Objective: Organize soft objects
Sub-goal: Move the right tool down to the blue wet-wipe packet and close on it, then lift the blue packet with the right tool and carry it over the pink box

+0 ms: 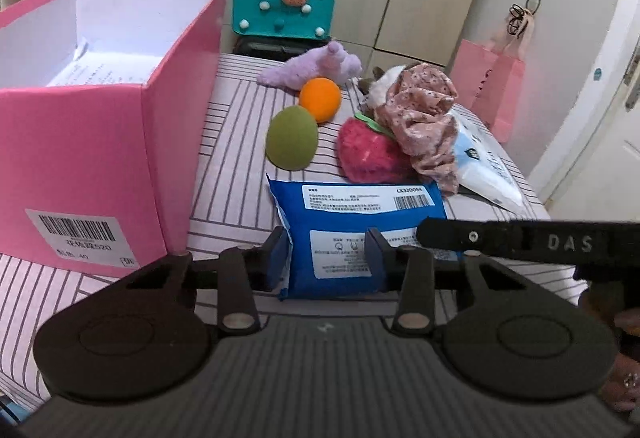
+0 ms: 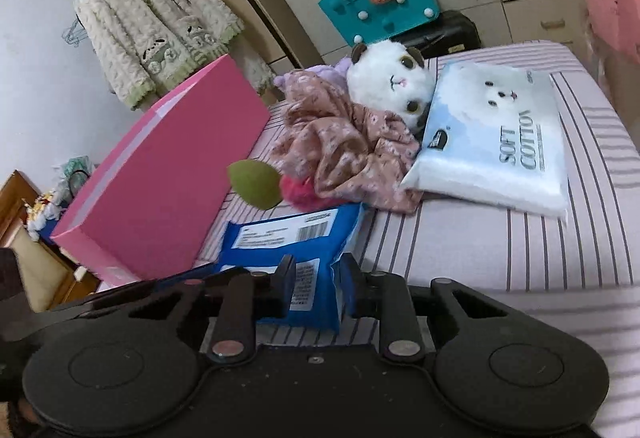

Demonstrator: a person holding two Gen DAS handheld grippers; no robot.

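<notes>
1. My left gripper (image 1: pixel 326 252) has its pads pressed on the near edge of the blue pack (image 1: pixel 360 226), jaws partly closed with the pack squeezed between them.
2. My right gripper (image 2: pixel 320 280) pinches the same blue pack (image 2: pixel 296 242) at its near right corner, jaws drawn in narrow on the crinkled wrapper.
3. The right gripper's black body crosses the left wrist view just to the right of the left gripper's jaws.
4. The pack lies flat on the striped bedsheet (image 2: pixel 500 258), label side up, beside the pink box (image 1: pixel 80 142), which stands open on my left with a printed sheet inside.
5. Just beyond the pack I see the green ball (image 1: pixel 292 138) and the red plush strawberry (image 1: pixel 368 154) side by side, the strawberry touching the pack's far edge.
6. The orange ball (image 1: pixel 320 100) sits behind the green one, with the purple plush (image 1: pixel 312 68) behind that.
7. The floral cloth (image 2: pixel 344 146) is heaped over the strawberry and against the panda plush (image 2: pixel 392 82).
8. The white tissue pack (image 2: pixel 492 142) lies to the right, its edge against the panda and the cloth.
9. A teal handbag (image 1: pixel 284 6) stands at the far end of the bed.
</notes>
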